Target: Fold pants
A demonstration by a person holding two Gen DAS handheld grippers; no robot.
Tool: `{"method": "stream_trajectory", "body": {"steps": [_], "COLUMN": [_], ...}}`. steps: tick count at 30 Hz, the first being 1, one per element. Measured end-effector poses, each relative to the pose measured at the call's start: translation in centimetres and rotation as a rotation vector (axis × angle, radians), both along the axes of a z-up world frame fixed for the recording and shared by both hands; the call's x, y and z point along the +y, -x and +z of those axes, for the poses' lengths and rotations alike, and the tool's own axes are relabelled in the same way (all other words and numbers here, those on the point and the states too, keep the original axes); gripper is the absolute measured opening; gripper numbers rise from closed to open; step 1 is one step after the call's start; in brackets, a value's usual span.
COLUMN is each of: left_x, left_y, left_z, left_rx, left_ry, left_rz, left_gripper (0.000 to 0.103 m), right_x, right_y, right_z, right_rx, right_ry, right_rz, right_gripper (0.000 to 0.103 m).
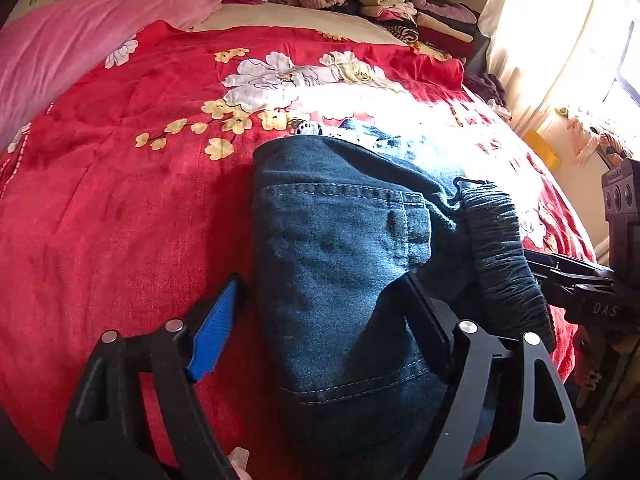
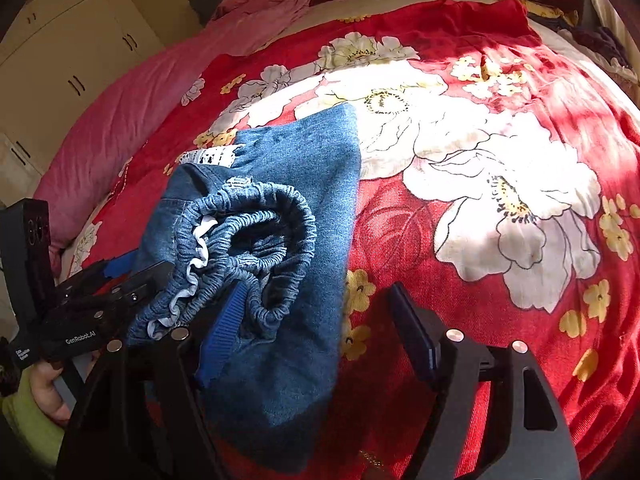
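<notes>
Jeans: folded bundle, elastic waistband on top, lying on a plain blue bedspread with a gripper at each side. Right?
Not quite. The bedspread is red with large white and yellow flowers, not plain blue; the right wrist view shows it best. The rest holds: the jeans lie as a folded bundle with the elastic waistband on top, left gripper and right gripper at the sides.

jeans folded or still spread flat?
Folded. The jeans lie as a compact layered bundle on the red floral bedspread, the elastic waistband bunched on top, legs not stretched out.
</notes>
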State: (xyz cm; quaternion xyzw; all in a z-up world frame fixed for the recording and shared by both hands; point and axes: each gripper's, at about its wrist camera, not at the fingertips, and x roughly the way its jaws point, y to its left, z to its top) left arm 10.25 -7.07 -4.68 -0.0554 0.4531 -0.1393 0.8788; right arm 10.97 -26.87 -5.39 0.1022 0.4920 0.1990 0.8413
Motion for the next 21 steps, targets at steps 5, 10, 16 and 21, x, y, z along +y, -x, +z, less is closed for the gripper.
{"method": "stream_trajectory", "body": {"steps": [5, 10, 16, 21], "left_x": [-0.6, -1.1, -1.0, -1.0], "left_y": [-0.3, 0.0, 0.5, 0.7], "left_z": [-0.3, 0.0, 1.1, 2.4], "left_rx": [-0.001, -0.025, -0.043, -0.068], "left_ry": [0.010, 0.004, 0.013, 0.019], "left_rz": [-0.018, -0.027, -0.026, -0.033], "left_gripper": [0.050, 0.031, 0.017, 0.015], "right_x": [0.9, 1.4, 2.5, 3.0], "right_y": [-0.3, 0.2, 1.1, 1.5], "right_z": [-0.3, -0.7, 0.7, 2.4], "right_rx": [-0.011, -0.039, -0.110, -0.176], "right_ry": [-0.021, -0.038, -0.002, 0.024], "right_rz": [0.045, 0.034, 0.076, 0.094], "right_gripper": [0.057, 0.056, 0.021, 0.017]}}
